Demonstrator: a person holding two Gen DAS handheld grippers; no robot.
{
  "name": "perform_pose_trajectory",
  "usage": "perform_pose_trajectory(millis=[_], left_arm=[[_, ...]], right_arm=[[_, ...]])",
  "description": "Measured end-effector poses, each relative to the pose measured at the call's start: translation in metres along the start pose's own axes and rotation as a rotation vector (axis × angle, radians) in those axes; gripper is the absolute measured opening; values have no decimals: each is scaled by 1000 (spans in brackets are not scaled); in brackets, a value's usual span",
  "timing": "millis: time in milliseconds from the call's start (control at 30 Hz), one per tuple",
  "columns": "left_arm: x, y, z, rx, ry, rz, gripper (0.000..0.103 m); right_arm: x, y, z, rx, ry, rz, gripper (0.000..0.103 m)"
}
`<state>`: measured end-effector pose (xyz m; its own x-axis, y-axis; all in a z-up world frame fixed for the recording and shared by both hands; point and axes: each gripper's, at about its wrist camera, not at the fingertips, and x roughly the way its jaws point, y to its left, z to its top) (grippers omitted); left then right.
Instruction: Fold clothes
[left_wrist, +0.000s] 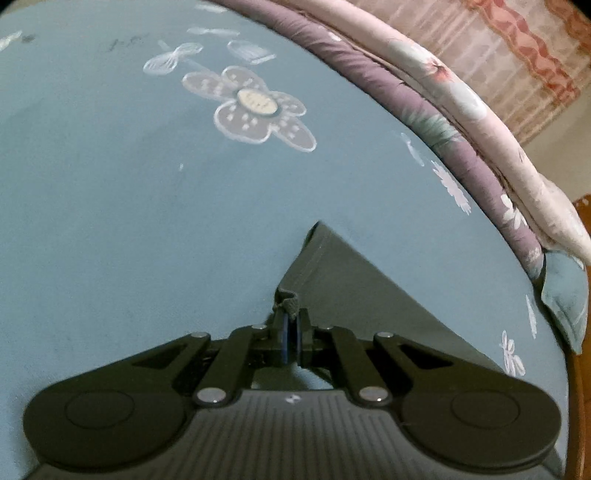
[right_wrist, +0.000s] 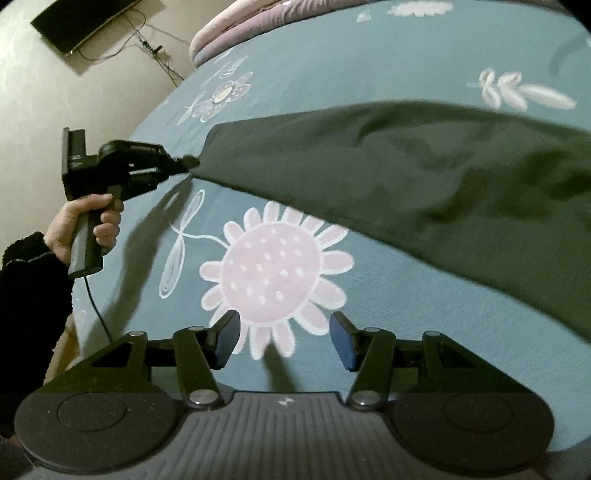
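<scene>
Left gripper (left_wrist: 291, 334) is clamped tight on a corner of the dark green garment (right_wrist: 406, 177), pulling it taut off the bed; right gripper (right_wrist: 284, 341) hangs with its jaws apart and nothing between them, over the big pink flower print. Seen from my right side, the garment runs from about 9 o'clock, where the left hand (right_wrist: 85, 225) holds it, across to 3 o'clock on the blue floral bedsheet (left_wrist: 110, 184). I'd say I'm at the spread-out step, not folding yet. Next I reckon the right one needs to go up toward 1 o'clock and grab another edge. Rolled purple and pink bedding (left_wrist: 424, 99) sits along the far edge at 1 o'clock, well clear. Cable (right_wrist: 94, 306) dangles at 8 o'clock, no bother.
</scene>
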<state>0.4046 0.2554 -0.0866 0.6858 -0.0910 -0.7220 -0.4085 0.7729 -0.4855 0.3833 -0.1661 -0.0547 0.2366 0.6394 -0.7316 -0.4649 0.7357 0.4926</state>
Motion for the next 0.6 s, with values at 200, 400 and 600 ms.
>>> perform_pose_trajectory(millis=[200,400,600], left_arm=[[1,4,2,-2,-10,-21,3],[0,1,17,-4,-18,-26,3],[-3,-5,17,38,9,18,8]], right_arm=[[-44,-14,14,-1,-69,-84,62],[-77,-31,12,36,-131,-184,64],[-120,-44,14,-17,-184,-314,64]])
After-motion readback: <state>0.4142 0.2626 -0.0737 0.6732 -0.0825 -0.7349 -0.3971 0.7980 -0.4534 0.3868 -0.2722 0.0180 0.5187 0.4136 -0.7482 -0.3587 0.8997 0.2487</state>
